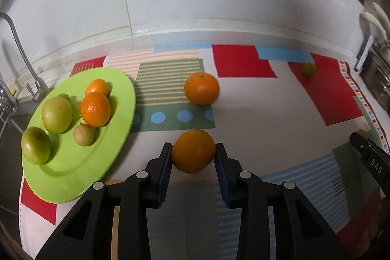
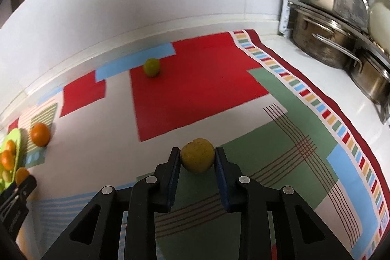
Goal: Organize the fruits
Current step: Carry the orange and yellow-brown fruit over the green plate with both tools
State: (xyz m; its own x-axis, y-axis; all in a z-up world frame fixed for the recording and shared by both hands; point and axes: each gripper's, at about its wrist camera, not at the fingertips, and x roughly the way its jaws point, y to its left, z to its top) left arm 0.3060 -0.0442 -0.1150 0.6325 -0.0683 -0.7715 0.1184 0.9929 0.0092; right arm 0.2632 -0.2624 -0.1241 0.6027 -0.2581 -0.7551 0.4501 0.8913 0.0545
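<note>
The left gripper (image 1: 193, 154) holds an orange (image 1: 193, 151) between its blue pads, jaws closed on its sides, over the white part of the patterned cloth (image 1: 243, 99) near its front edge. The right gripper (image 2: 198, 157) grips a small yellow-green fruit (image 2: 198, 155) the same way, over the green patch toward the cloth's right front corner. Whether either fruit is lifted clear of the cloth or resting on it, I cannot tell.

The lime-green plate (image 1: 73, 177) sits at the cloth's left edge, beside the sink faucet (image 1: 22, 52), and carries two oranges, two larger green fruits and a small brownish one. It lies to the left of the left gripper's jaws and near them — the front rim comes close to the left finger. Judged from that, the left gripper is much the nearer hand to the plate; the right one is well apart from it, with the plate only a sliver at the far left of its view.

Two fruits remain loose on the cloth: another orange (image 1: 201, 89) near the middle, ahead of the left jaws, and a small green fruit (image 2: 151, 67) on the red patch toward the back edge, ahead and left of the right gripper. Neither round fruit has a long axis to align with. Stacked metal pots (image 2: 341, 40) stand off the cloth's right edge.
</note>
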